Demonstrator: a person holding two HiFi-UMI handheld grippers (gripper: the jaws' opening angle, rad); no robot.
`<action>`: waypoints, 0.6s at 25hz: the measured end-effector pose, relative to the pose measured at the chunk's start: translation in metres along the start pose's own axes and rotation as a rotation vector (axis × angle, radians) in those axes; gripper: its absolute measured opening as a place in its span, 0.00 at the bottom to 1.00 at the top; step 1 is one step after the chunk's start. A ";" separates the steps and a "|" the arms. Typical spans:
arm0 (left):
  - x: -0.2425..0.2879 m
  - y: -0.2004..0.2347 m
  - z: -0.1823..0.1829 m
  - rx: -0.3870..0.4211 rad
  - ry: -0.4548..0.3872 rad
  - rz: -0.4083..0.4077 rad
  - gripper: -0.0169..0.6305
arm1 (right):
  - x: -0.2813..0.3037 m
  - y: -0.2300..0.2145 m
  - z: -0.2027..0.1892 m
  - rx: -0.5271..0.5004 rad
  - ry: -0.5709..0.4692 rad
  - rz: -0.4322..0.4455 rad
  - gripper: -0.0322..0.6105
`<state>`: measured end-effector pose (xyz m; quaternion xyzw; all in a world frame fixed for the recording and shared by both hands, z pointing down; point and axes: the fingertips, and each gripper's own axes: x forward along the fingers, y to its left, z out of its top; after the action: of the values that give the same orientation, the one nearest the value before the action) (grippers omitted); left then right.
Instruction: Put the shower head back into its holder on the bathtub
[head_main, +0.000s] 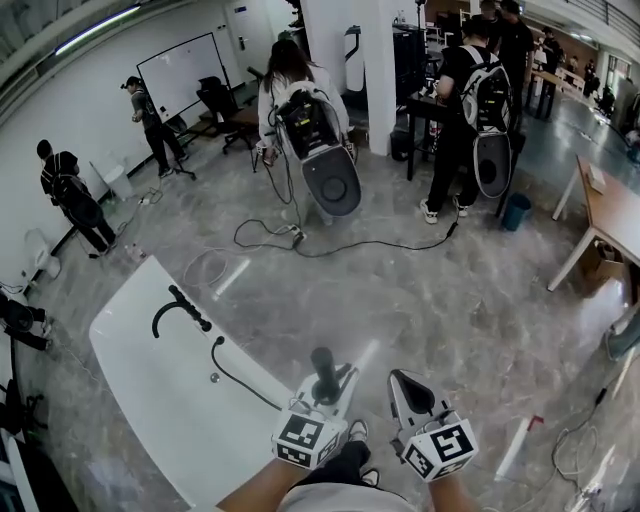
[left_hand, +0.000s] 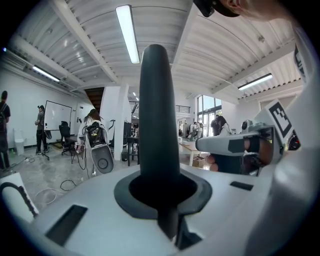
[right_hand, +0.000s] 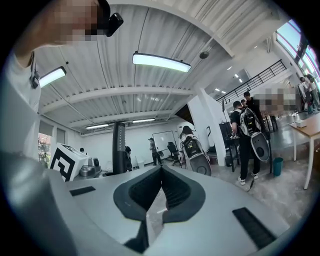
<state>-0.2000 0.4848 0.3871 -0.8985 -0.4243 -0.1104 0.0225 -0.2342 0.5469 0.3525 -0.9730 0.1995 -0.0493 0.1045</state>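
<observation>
A slim black shower head (head_main: 325, 375) stands upright in my left gripper (head_main: 335, 388), whose jaws are shut on its handle. In the left gripper view the shower head (left_hand: 156, 125) rises straight up out of the dark pads. Its black hose (head_main: 240, 385) trails back to the white bathtub (head_main: 130, 335) at lower left. A black curved faucet fitting (head_main: 180, 308) sits on the tub's deck, well left of both grippers. My right gripper (head_main: 405, 385) is beside the left one, shut with nothing in it; in its own view the right gripper (right_hand: 161, 172) has its pads together.
Black cables (head_main: 330, 245) lie across the grey floor ahead. Two people with large backpacks (head_main: 320, 150) (head_main: 485, 110) stand beyond them, and others stand at the far left by a whiteboard (head_main: 185, 70). A wooden table (head_main: 605, 215) and a blue bin (head_main: 516, 210) are on the right.
</observation>
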 end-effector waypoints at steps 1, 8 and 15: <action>0.008 0.008 0.003 -0.005 -0.005 0.009 0.09 | 0.011 -0.005 0.003 -0.006 0.004 0.010 0.07; 0.034 0.063 0.047 -0.025 -0.038 0.065 0.09 | 0.084 -0.012 0.047 -0.031 0.026 0.083 0.07; 0.057 0.106 0.060 -0.033 -0.041 0.162 0.09 | 0.139 -0.019 0.058 -0.041 0.048 0.202 0.07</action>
<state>-0.0725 0.4684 0.3466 -0.9321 -0.3489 -0.0968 0.0077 -0.0920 0.5196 0.3074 -0.9484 0.3002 -0.0579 0.0844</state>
